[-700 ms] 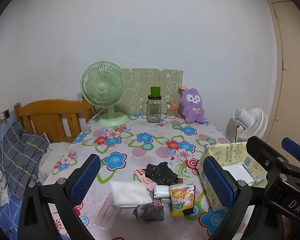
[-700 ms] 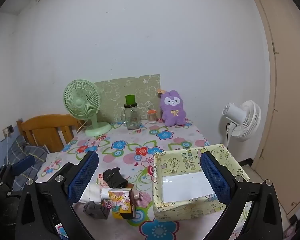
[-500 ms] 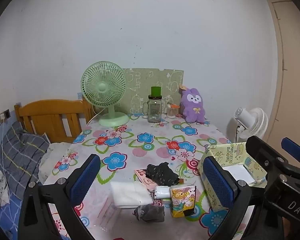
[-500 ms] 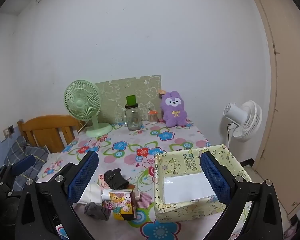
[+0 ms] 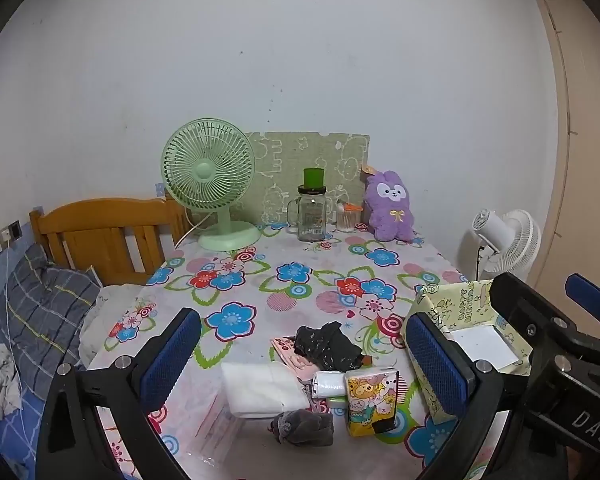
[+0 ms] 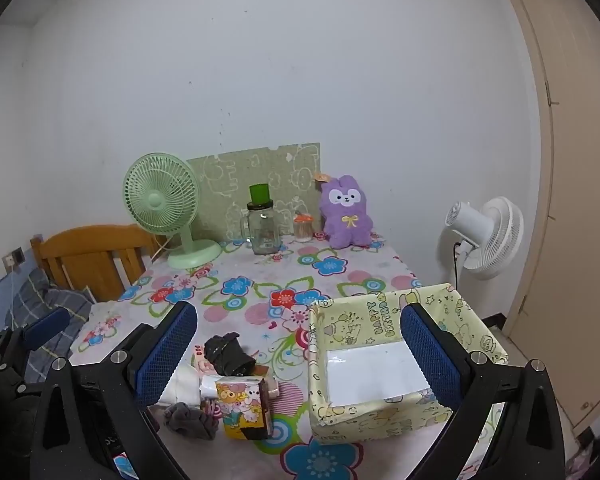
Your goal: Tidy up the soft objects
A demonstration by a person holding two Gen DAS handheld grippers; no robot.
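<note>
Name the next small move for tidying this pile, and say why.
Probably ease the left claw down onto the grey sock. Both claws are open and empty, the sock lies loose at the pile's near edge, and the box beside it holds nothing soft yet.

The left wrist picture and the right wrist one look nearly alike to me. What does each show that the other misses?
Only the left wrist view shows the flat white folded cloth in full and the right gripper from the side. Only the right wrist view shows the yellow box whole, with its white floor, and the left gripper at its edge. Both show the green fan, purple plush, glass jar, cartoon tissue pack, grey sock and open blue-padded jaws.
</note>
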